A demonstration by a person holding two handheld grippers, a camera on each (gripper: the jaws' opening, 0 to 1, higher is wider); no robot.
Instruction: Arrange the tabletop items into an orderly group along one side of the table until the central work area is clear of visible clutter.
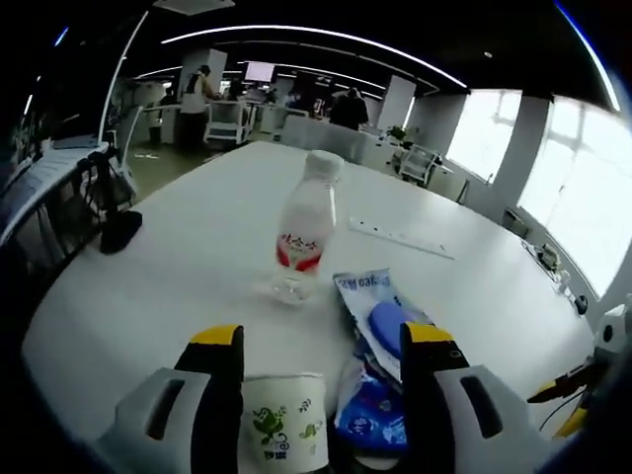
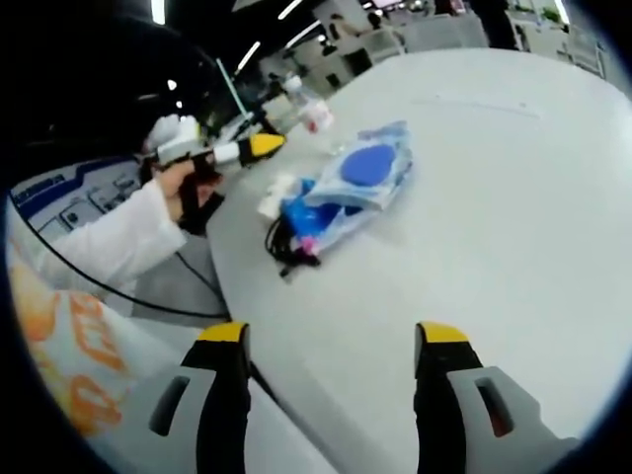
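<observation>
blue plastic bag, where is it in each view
Left gripper view: the blue plastic bag lies low and right of centre, by the inner side of the right jaw, beside the paper cup.
Right gripper view: it lies above centre, near the table edge.
Shared landmark: the drink bottle standing behind the bag, small at upper left here.

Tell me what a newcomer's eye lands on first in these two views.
The upright white bottle with a red label stands alone mid-table in the left gripper view. Nearer, a crumpled blue plastic bag lies by the table edge, with a paper cup printed with green leaves between the left gripper's open jaws. The right gripper hovers open over bare white table.
</observation>
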